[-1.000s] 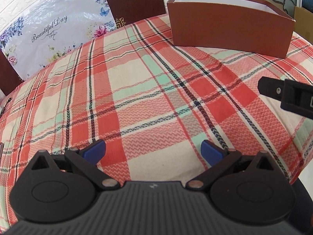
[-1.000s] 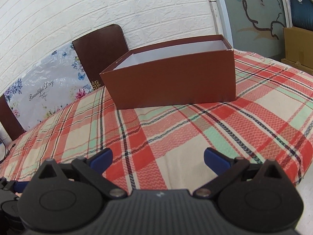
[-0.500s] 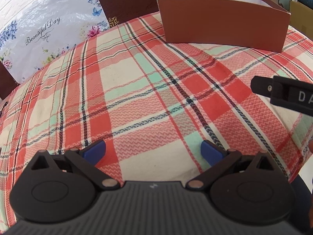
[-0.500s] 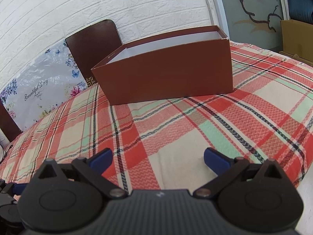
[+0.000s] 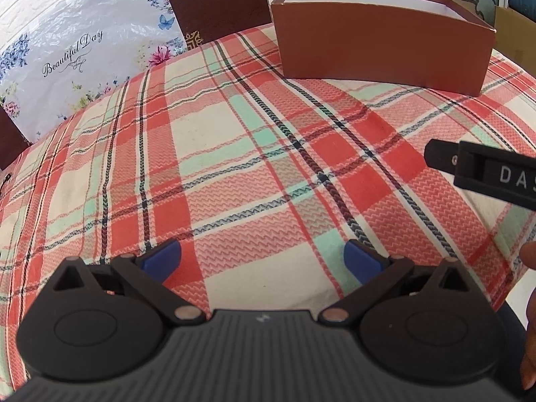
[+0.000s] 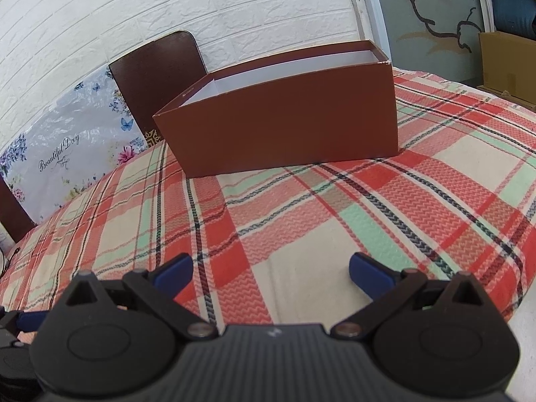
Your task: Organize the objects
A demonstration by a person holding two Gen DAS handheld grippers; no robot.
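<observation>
Brown box [image 6: 284,134] on plaid tablecloth [image 6: 301,227], lidless

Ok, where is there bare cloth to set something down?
The plaid tablecloth is bare from both grippers' fingers up to the brown box. More room lies left of the box, toward the floral bag. Tightest is the right edge, where the right gripper juts in.

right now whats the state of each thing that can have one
left gripper: open, holding nothing
right gripper: open, holding nothing
brown box: lid off, upright on the plaid tablecloth, contents hidden
brown chair: upright behind the table
</observation>
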